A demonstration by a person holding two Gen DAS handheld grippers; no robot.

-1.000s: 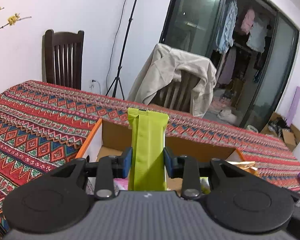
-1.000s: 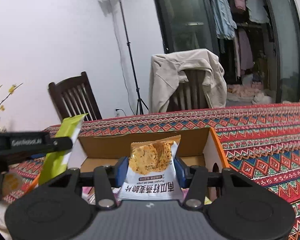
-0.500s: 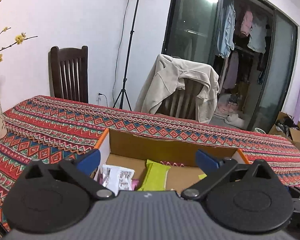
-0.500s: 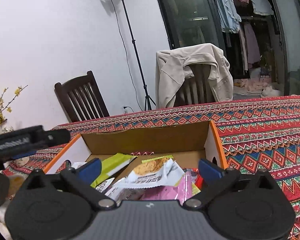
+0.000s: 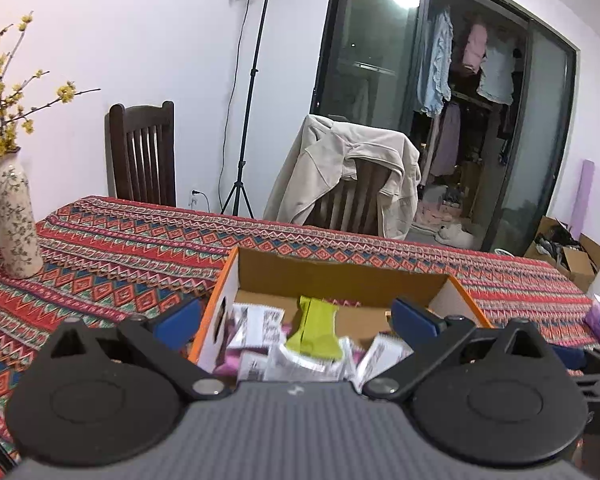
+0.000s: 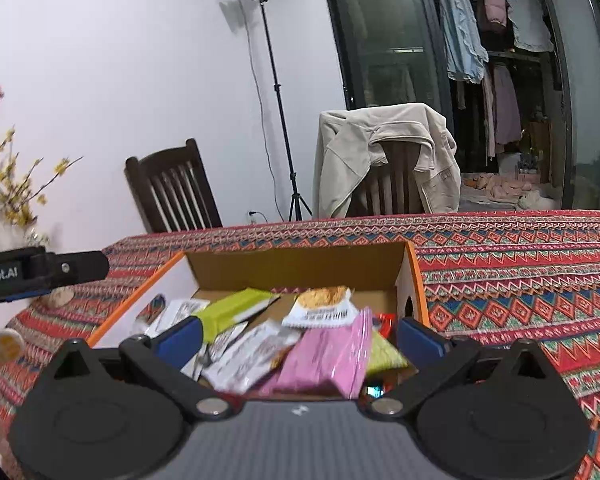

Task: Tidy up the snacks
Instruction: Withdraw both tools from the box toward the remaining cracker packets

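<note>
A brown cardboard box with bright orange edges sits on the table, and everything here is told from that box. Inside it lies a heap of snack packs. A long green pack made of smooth, shiny foil lies near the middle of the box, on top of white crinkly packs. From the right wrist view, a white pack with a picture of golden crisps lies toward the back wall of the box, and a flat pink pack lies at the front. A small red thing sits in the box's right corner, but it is too blurry to tell what it is.

The left gripper hangs in front of the box with its blue pads spread wide and nothing between them. The right gripper is also in front of the box, spread wide and holding nothing.

Under the box, the table wears a woven cloth with red, blue and green zigzags. Left of the box stands a tall white vase with yellow flowers. Behind the box are two dark wooden chairs; one has a soft cream jacket draped on it. A thin black light stand rises by the plain white wall. To the right, behind dark glass doors, clothes hang on a rail.
</note>
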